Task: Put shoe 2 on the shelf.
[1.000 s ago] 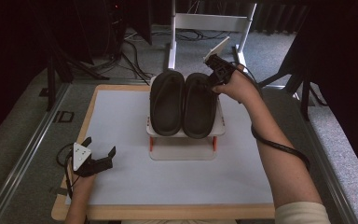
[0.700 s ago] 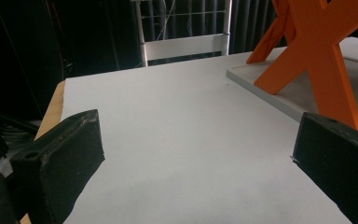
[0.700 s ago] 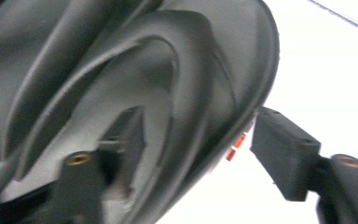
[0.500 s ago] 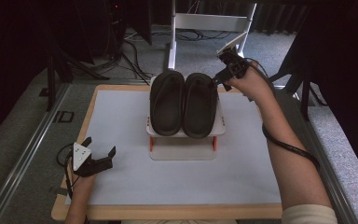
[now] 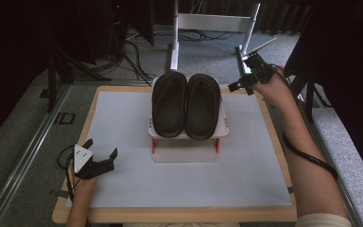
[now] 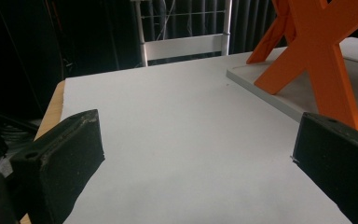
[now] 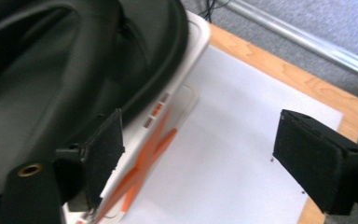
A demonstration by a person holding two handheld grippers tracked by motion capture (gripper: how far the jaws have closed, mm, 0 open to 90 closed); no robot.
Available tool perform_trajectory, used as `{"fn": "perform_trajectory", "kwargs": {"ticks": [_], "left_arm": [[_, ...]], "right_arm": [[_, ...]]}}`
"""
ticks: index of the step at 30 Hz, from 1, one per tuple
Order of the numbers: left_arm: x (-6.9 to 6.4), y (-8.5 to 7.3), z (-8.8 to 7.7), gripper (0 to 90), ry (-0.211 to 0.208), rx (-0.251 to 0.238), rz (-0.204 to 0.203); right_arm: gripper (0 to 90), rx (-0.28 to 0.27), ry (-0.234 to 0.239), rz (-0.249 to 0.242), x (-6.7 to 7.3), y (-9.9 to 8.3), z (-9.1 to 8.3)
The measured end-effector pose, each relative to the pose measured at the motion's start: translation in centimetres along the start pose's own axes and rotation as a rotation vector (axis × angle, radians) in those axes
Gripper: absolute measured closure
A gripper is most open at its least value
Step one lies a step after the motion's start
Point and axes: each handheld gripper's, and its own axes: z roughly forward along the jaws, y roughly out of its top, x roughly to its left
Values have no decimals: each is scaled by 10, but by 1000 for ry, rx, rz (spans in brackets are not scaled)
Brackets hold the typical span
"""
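Two black slippers (image 5: 186, 105) sit side by side on the white rack (image 5: 185, 134), mid-table; right gripper (image 5: 244, 80) spread just beside them, left gripper (image 5: 99, 152) spread, well apart

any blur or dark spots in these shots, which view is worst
Right gripper view is worst: the black slippers smear soft and close. Left gripper view: its near jaws blur, the orange legs stay sharper. High view: the table is evenly lit, its surroundings fall black.

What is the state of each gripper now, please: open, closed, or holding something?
Left gripper: open, jaws wide apart, holding nothing.
Right gripper: open, jaws wide apart beside the black slippers, holding nothing.
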Motion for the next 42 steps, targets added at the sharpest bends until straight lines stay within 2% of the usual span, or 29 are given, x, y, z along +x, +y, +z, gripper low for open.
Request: {"fn": "perform_trajectory", "kwargs": {"ticks": [8,14,21,25,28,36,39,42], "left_arm": [[0,0,0,12,0,0,-1],[0,0,0,12,-1,-1,-1],[0,0,0,12,-1,0,-2],[0,0,0,12,-1,1,-1],[0,0,0,12,-1,0,-1],[0,0,0,12,-1,1,-1],[0,0,0,12,-1,0,-1],[0,0,0,12,-1,1,-1]], "right_arm": [[139,-24,-5,39,-19,-22,6],[140,-63,-13,50,-28,-41,15],[146,-85,-14,65,-33,-64,30],[145,-115,-26,68,-35,-78,40],[145,-137,-17,88,-37,-89,47],[145,-149,-24,104,-43,-121,72],[139,-142,-48,100,-45,-133,82],[139,-157,-62,103,-46,-144,89]]}}
